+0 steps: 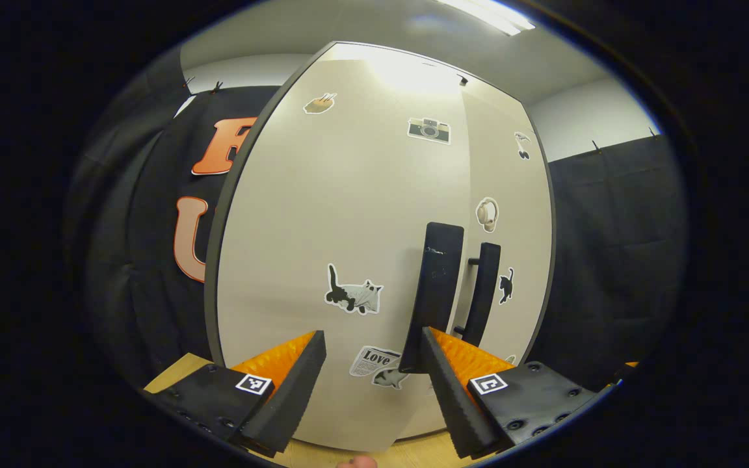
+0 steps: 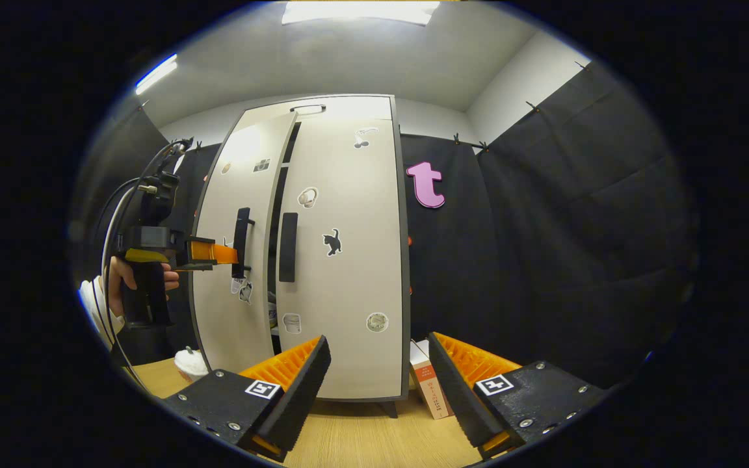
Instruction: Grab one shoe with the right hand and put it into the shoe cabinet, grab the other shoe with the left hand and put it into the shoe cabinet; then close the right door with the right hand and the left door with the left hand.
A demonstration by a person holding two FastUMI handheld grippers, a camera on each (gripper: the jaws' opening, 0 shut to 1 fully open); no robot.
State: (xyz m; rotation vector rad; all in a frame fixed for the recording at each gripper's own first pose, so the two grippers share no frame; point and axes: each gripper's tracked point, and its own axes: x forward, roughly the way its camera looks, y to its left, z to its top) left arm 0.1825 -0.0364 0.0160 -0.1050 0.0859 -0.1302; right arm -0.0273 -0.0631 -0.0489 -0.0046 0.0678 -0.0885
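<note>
Left gripper (image 1: 374,364) up close to the cabinet now, fingers spread wide with nothing between them. The right-hand finger (image 1: 456,396) sits just at the foot of the left door's handle (image 1: 436,292); whether it touches the bar, I cannot tell. The left door (image 1: 342,227) is right in front of the camera, stickers all over it: a cat, a camera, a newspaper scrap. Beyond the handle the right door's handle (image 1: 484,292) stands close beside it.

Over to the right gripper (image 2: 378,383): fingers spread too, empty, hanging above the tabletop (image 2: 361,442) well back from the cabinet (image 2: 322,247). From here the right door (image 2: 348,260) lies flat and closed, while the left door stands slightly ajar, a dark gap running between the two. The left gripper shows at the left edge, a hand (image 2: 129,276) wrapped round its grip, tips at the handle. A small box (image 2: 428,383) stands on the tabletop by the cabinet's right corner, a white cup (image 2: 191,364) by the left. The shoes cannot be made out through the gap.
</note>
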